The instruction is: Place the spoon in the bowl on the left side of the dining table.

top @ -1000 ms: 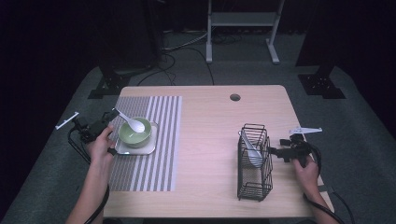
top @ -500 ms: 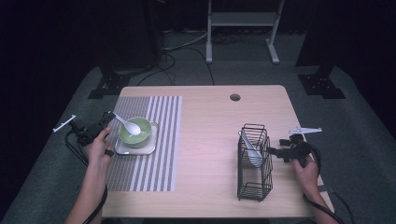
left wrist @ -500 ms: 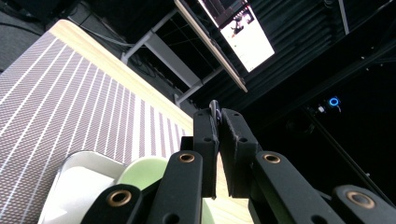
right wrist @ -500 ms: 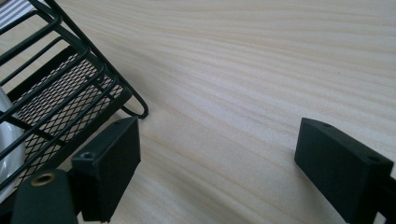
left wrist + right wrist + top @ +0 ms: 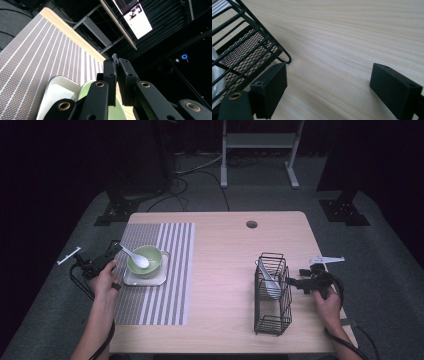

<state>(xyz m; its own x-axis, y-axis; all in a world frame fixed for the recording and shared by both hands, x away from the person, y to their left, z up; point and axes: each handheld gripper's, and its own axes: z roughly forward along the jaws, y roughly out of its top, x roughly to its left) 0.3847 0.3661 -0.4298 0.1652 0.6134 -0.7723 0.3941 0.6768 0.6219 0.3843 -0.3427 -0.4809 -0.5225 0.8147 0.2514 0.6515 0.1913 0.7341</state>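
Two white spoons: one (image 5: 136, 258) in the left jaws, one (image 5: 269, 279) beside the right jaws. One green bowl (image 5: 148, 262), one tray (image 5: 145, 280), one rack (image 5: 272, 295), one striped mat (image 5: 165, 270).

Open tabletop (image 5: 225, 270) in the middle, clutter at both sides.
Blocked at left by bowl (image 5: 150, 261) on its tray (image 5: 145, 281); at right by wire basket (image 5: 272, 295); free passage between, near and far.

We cannot read any words, numbers, brand names or signs on anything here, and the bright screen (image 5: 137, 18) high up in the left gripper view is too blurry and too small for us to make out what it says.
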